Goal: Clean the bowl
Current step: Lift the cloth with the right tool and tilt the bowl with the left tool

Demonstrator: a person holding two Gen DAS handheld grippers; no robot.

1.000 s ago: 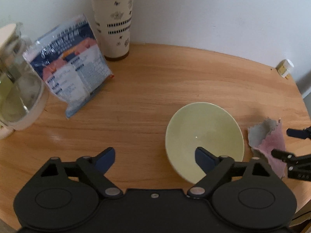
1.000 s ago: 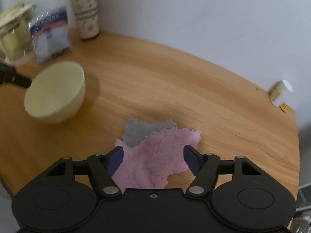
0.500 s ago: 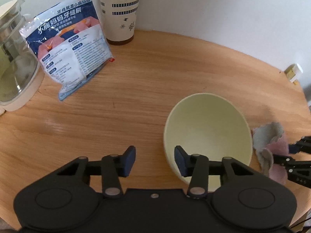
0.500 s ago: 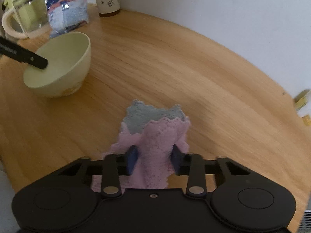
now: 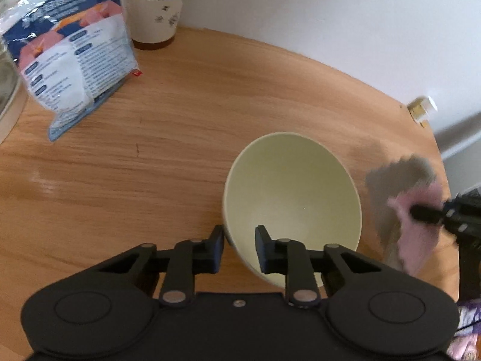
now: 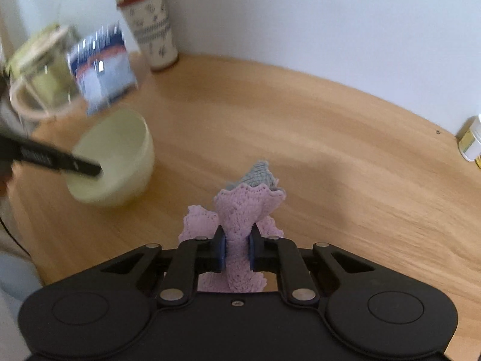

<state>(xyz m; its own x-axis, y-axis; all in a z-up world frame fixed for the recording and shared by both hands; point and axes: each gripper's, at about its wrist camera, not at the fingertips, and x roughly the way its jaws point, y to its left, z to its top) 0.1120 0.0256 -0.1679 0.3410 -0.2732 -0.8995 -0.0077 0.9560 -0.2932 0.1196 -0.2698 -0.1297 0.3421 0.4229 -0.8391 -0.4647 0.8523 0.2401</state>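
**Operator:** Report left gripper [image 5: 239, 248] condition.

**Inspector:** Jaws nearly closed across the near rim of the pale green bowl [image 5: 293, 198]; one finger outside the wall, one inside; the rim sits between the pads; the bowl is tilted, its opening turned toward the camera; it sits directly ahead of the fingers on the wooden table [image 5: 180, 138].

**Operator:** Right gripper [image 6: 236, 248]?

**Inspector:** Jaws closed on the pink and grey cloth [image 6: 245, 210]; the fabric is bunched between the pads and stands up ahead of the fingertips, grey layer at the far tip; whether its lower folds touch the table cannot be determined.

**Operator:** Surroundings, working outward?

**Inspector:** From the right gripper, the bowl lies ahead-left, well apart; the left gripper's finger crosses its rim; beyond it, a printed pouch [image 6: 102, 69], a glass jug [image 6: 42, 75] and a patterned cup [image 6: 150, 27], all blurred; far right, a small jar [image 6: 472, 140] at the table edge.
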